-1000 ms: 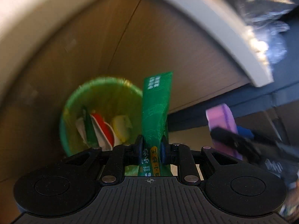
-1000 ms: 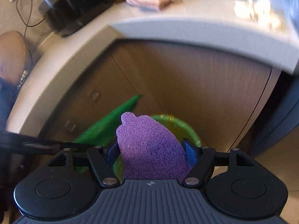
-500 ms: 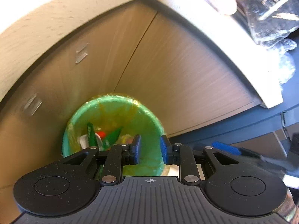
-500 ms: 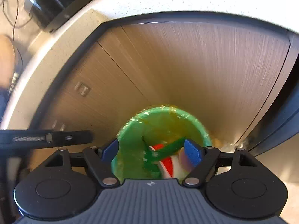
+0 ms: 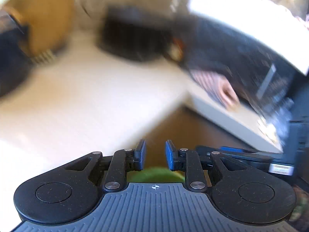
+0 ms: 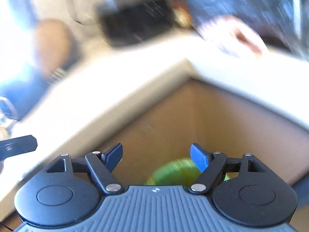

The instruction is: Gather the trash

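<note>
Both views are blurred by motion. The green trash bin (image 5: 155, 173) shows only as a sliver low between my left gripper's fingers; in the right wrist view the bin (image 6: 173, 173) sits low in front of the wooden cabinet. My left gripper (image 5: 155, 154) is open and empty, its blue pads a small gap apart. My right gripper (image 6: 156, 155) is wide open and empty. Both now face the white countertop (image 5: 81, 104) above the bin. The right gripper's arm (image 5: 241, 154) shows at the right of the left wrist view.
A black appliance (image 6: 135, 22) stands at the back of the countertop (image 6: 108, 96). A pinkish cloth (image 6: 231, 36) lies near the counter's corner; it also shows in the left wrist view (image 5: 218, 88). A brown rounded object (image 5: 42, 19) stands at the far left. A wooden cabinet (image 6: 202, 119) stands below.
The green wrapper and the purple sponge left my grippers and fell into the bin. Both grippers then tilted upward, from the bin toward the countertop.
</note>
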A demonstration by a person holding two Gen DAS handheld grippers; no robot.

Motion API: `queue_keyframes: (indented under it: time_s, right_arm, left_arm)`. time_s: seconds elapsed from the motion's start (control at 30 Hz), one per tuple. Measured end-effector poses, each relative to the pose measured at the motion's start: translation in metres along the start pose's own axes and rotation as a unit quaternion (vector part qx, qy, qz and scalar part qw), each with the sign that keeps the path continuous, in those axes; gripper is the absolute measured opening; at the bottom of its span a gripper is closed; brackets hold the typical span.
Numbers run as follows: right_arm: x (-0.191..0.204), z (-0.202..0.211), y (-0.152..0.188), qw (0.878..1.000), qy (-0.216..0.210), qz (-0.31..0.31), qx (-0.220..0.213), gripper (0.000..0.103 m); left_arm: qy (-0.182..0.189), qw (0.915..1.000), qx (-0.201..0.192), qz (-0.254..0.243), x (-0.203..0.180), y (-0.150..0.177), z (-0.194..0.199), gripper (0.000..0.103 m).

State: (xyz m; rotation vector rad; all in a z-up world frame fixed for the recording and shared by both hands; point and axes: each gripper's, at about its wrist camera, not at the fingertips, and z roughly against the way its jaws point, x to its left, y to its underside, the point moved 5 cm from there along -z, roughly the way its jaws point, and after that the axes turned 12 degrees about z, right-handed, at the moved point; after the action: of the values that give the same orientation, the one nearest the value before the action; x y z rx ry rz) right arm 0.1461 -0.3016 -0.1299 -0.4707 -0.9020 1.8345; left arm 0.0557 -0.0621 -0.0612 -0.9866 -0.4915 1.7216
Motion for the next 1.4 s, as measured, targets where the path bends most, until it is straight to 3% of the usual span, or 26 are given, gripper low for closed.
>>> queue_keyframes:
  time_s: [0.07,0.2,0.27,0.33,0.47,0.67,1.4]
  right_arm:
    - [0.033,0.018,-0.023,0.999,-0.015,0.030,-0.038,0.093]
    - [0.093,0.044,-0.045,0.994,0.002,0.064,-0.091,0.100]
    - [0.113,0.050,-0.047,0.994,0.020,0.051,-0.094,0.100]
    - [0.129,0.048,-0.047,0.995,-0.001,0.057,-0.076,0.100]
    - [0.150,0.047,-0.045,0.996,0.000,0.077,-0.054,0.100]
    - [0.171,0.051,-0.043,0.993,-0.006,0.105,-0.052,0.100]
    - [0.173,0.050,-0.038,0.993,0.002,0.109,-0.045,0.100]
  left_arm:
    - [-0.029,0.9987,-0.041,-0.006,0.010,-0.013,0.024,0.026]
    - [-0.069,0.9949,-0.073,-0.007,0.037,-0.021,0.052,0.016]
    - [-0.079,0.9939,-0.077,-0.006,0.047,-0.020,0.063,0.016]
    - [-0.099,0.9900,-0.099,-0.018,0.053,-0.015,0.074,0.016]
    - [-0.161,0.9817,-0.100,-0.018,0.062,-0.010,0.080,0.016]
    - [-0.128,0.9891,-0.074,0.001,0.068,-0.007,0.078,0.016]
    - [-0.124,0.9898,-0.070,0.000,0.065,-0.004,0.079,0.016]
